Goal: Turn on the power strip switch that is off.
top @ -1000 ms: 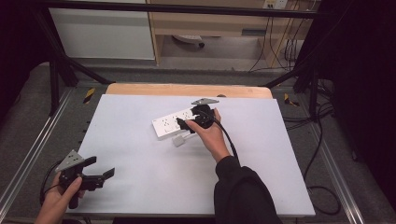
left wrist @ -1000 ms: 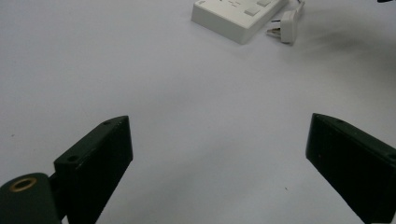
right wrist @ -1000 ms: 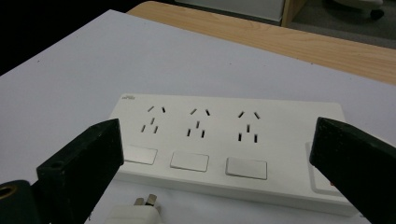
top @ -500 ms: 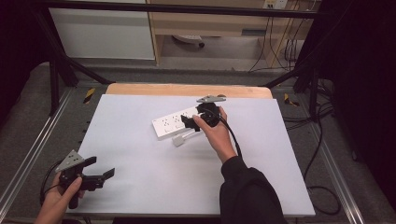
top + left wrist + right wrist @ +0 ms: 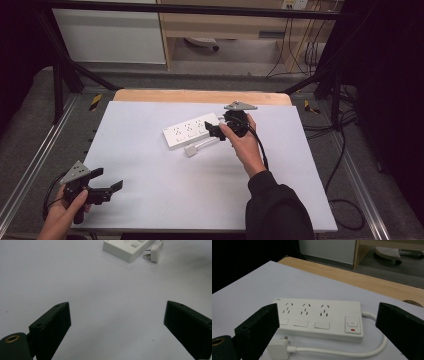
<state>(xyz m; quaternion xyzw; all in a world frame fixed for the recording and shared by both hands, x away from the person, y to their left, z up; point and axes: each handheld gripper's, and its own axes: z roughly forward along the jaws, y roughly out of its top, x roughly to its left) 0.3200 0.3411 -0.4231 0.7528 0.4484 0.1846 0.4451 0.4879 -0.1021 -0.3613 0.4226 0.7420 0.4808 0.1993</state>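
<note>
A white power strip (image 5: pixel 189 131) (image 5: pixel 318 318) with three sockets and a switch lies at the middle of the white table top (image 5: pixel 165 200). Its white plug (image 5: pixel 190 150) (image 5: pixel 277 349) rests on the table just in front of it, at the end of a curled white cable (image 5: pixel 352 353). My right gripper (image 5: pixel 215 131) (image 5: pixel 328 330) hovers open at the strip's right end, jaws wide apart and facing the sockets. My left gripper (image 5: pixel 107 189) (image 5: pixel 117 325) is open near the table's front left corner, with nothing between its jaws. The strip (image 5: pixel 128 248) and plug (image 5: pixel 153 253) lie far ahead of it.
A wooden edge (image 5: pixel 200 96) runs along the table's far side. Beyond it stand a white cabinet (image 5: pixel 110 30) and a wooden shelf (image 5: pixel 235 25). Black frame bars and cables (image 5: pixel 345 145) lie to the right of the table. Metal rails (image 5: pixel 30 165) flank both sides.
My right gripper has drawn back to the right along the power strip, from over its middle to its right end. The left gripper has stayed put.
</note>
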